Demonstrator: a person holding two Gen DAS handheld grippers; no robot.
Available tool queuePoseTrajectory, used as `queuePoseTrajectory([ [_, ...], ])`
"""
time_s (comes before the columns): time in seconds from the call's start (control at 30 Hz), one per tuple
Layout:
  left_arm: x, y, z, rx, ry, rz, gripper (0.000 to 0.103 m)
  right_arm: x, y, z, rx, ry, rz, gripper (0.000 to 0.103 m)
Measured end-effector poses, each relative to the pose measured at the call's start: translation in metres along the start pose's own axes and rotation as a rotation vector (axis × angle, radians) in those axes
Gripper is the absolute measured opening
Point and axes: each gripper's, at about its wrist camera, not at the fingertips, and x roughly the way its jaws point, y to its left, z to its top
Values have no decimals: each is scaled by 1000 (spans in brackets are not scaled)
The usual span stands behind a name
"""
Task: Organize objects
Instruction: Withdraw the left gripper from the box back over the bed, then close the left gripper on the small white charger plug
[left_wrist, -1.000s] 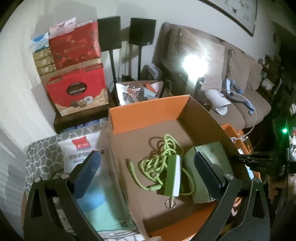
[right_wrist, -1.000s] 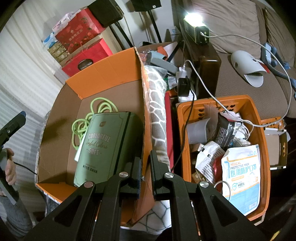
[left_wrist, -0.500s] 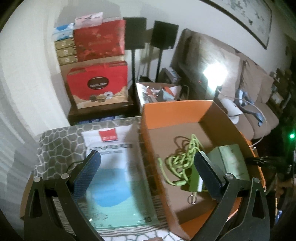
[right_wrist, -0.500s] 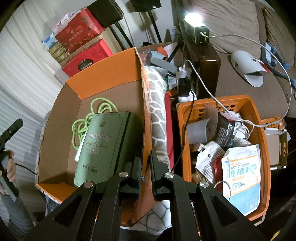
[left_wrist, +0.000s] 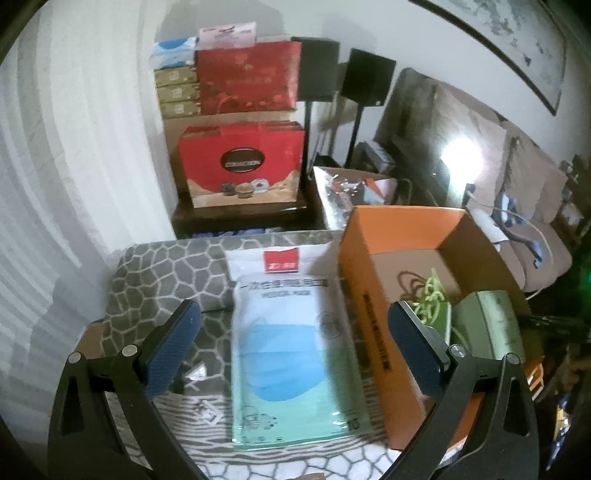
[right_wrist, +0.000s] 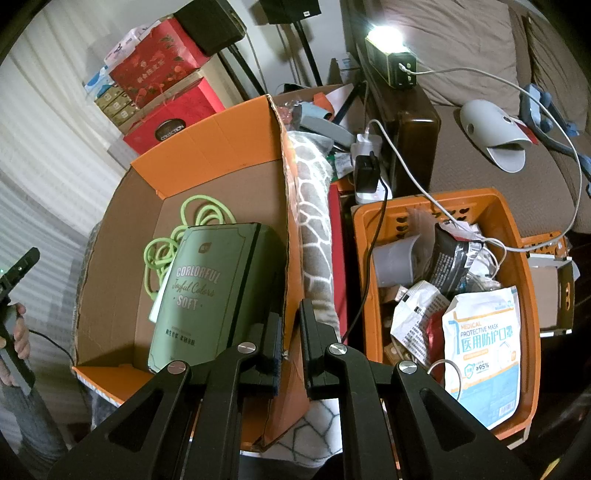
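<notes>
Over the left part of the patterned cushion top (left_wrist: 159, 266), the left gripper (left_wrist: 291, 336) is held with its jaws spread wide and nothing between them; the blue-padded fingers (left_wrist: 173, 339) frame the mask pack (left_wrist: 291, 332) from above without touching it. The mask pack is lying flat on the cushion top, its long right edge just beside the outer left wall of the cardboard box (left_wrist: 373, 306). Judged from this framing, the pack is being lined up as the next item to be picked and moved into the box; the wide opening suits its flat, broad shape, though a thin slippery bag may need to be pinched at an edge.

Inside the box, the green cable (right_wrist: 166, 251) is coiled on the floor toward the far left corner, and the green pouch (right_wrist: 214, 291) is laid partly over it, against the right wall. Both seem already sorted there.

At the box's near right wall, the right gripper (right_wrist: 290, 332) is closed to a narrow gap on the wall edge, one finger inside and one outside. The box is probably being steadied so it does not slide while the other side is loaded.

Right of the box, beyond a strip of cushion, the orange basket (right_wrist: 517, 258) is seen filled with loose packets, including a second mask bag (right_wrist: 484, 354) near its front right corner; more sorting appears to remain.
</notes>
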Motion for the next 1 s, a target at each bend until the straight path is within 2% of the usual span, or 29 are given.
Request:
queuePoseTrajectory([
  [0.67,19,92,-20,-122,56,77,101,0,-2,0,0,0,2,8],
  [1.0,35,131,-32,-146,92,109,101,0,-3,0,1,0,2,8],
])
